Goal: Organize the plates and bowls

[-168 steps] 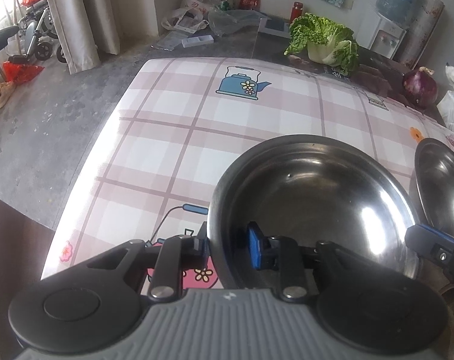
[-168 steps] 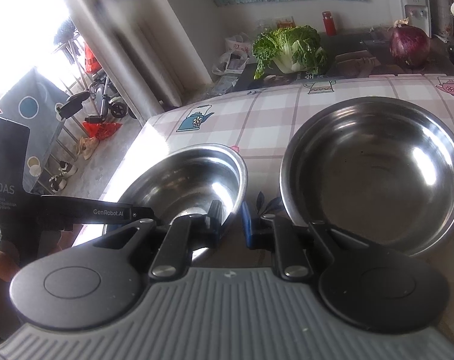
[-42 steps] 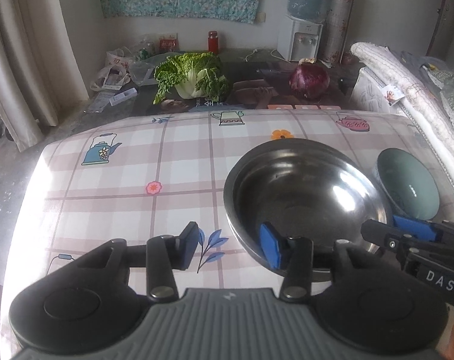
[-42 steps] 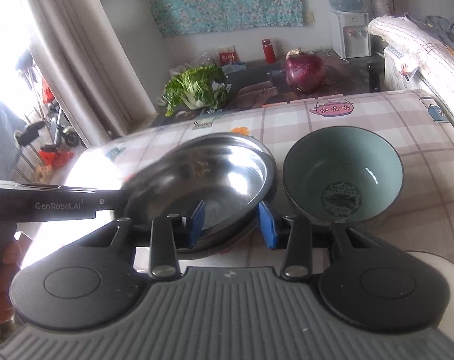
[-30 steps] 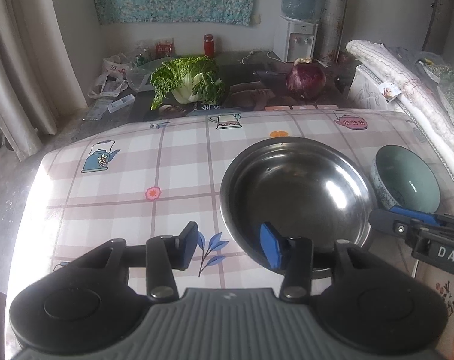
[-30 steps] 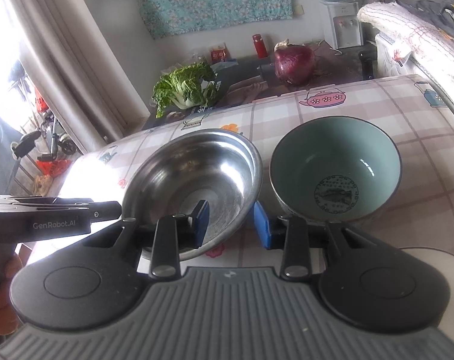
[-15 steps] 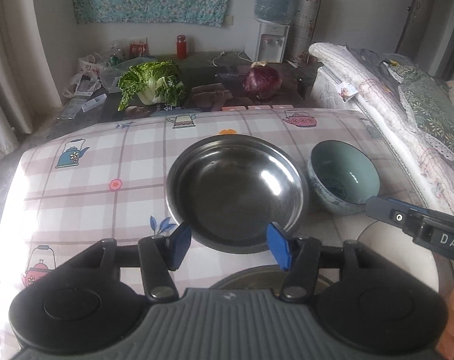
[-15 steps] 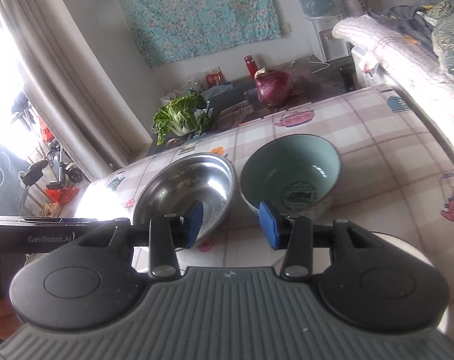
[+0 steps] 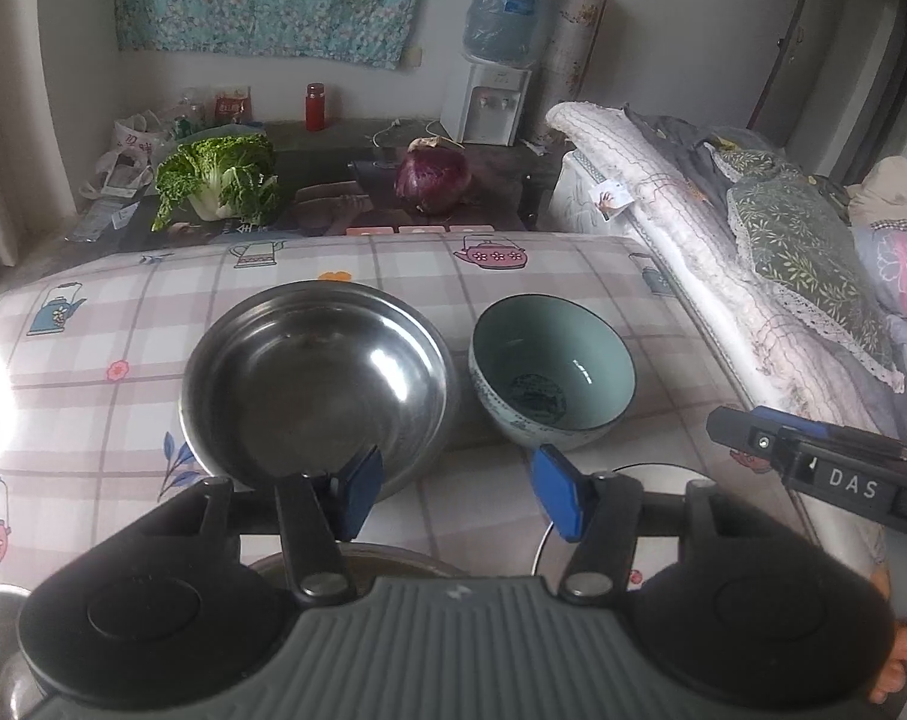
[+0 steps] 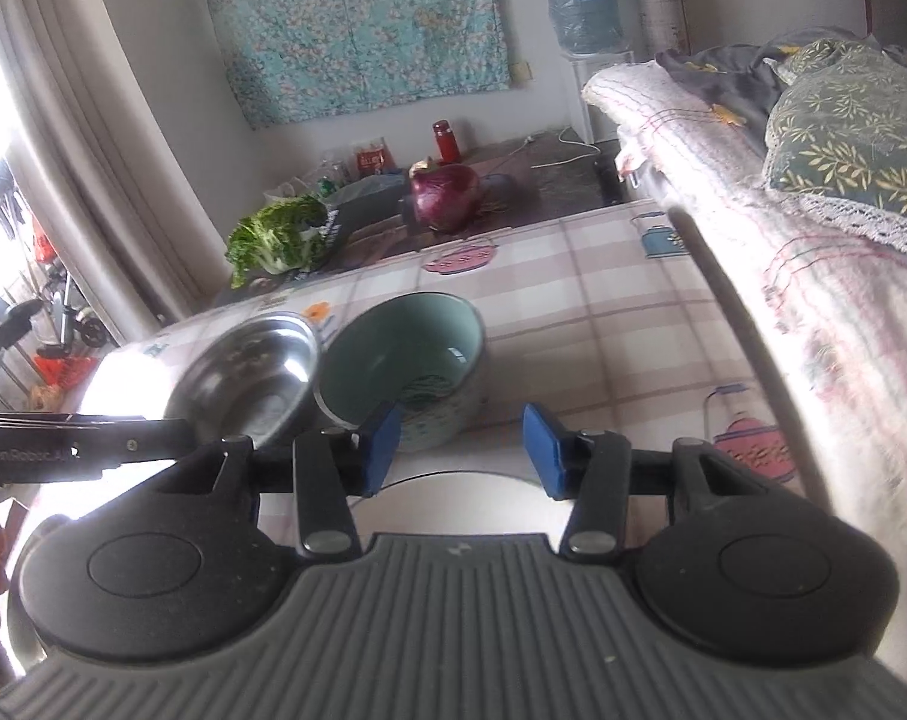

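A wide steel bowl (image 9: 315,378) (image 10: 255,372) rests on the checked tablecloth, and a pale green ceramic bowl (image 9: 552,369) (image 10: 405,354) sits just to its right. A white plate (image 9: 651,471) (image 10: 453,504) lies nearer me, partly hidden by the grippers. My left gripper (image 9: 458,495) stands open, drawn back from the steel bowl with nothing between its fingers. My right gripper (image 10: 462,450) hovers over the plate's far edge, short of the green bowl; its jaws are opening and hold nothing. Another steel rim (image 9: 363,558) peeks out beneath the left gripper.
A green cabbage (image 9: 219,186) and a purple cabbage (image 9: 432,180) lie on the dark counter beyond the table. A bed with folded quilts (image 9: 753,252) runs along the table's right edge. A water dispenser (image 9: 495,48) stands at the back wall.
Both grippers pulled back and up from the steel bowl, which stays on the table. Their jaws spread wider. The green bowl and white plate came more fully into view.
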A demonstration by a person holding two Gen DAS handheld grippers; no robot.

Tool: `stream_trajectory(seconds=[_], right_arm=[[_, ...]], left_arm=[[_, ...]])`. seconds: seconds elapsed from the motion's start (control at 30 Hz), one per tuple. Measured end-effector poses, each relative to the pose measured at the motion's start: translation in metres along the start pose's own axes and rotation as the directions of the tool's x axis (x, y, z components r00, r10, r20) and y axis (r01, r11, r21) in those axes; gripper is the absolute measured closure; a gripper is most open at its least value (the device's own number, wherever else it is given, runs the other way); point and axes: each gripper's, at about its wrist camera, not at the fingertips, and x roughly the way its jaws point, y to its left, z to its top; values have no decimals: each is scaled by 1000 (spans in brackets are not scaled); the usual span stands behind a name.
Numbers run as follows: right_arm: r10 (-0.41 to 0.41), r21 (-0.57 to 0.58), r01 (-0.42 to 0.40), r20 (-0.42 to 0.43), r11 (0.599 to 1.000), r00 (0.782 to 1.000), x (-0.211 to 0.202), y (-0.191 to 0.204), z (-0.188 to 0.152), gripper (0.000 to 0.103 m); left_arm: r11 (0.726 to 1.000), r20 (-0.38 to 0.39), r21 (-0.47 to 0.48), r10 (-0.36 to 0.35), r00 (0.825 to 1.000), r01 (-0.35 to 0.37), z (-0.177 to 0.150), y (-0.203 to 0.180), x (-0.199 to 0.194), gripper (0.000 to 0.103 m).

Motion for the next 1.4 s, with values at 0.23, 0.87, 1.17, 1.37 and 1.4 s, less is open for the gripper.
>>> stream_trajectory(seconds=[0.23, 0.87, 1.17, 1.37, 1.4], right_arm=[[1, 7, -1, -27, 1000, 1000, 28, -21, 22, 57], [2, -29, -5, -101, 1000, 995, 117, -6, 46, 73], [16, -47, -24, -156, 999, 988, 139, -3, 34, 88], [20, -60, -31, -175, 998, 984, 128, -7, 30, 88], [23, -56, -34, -177, 998, 984, 126, -8, 29, 87]], left_arm=[[995, 9, -84, -52, 999, 52, 9, -11, 23, 50], [987, -103, -161, -32, 994, 15, 21, -25, 81, 82], [986, -115, -168, -25, 993, 5, 24, -24, 91, 79], [990, -126, -140, -42, 991, 24, 17, -29, 86, 79], [991, -122, -132, -39, 992, 22, 16, -31, 86, 79]])
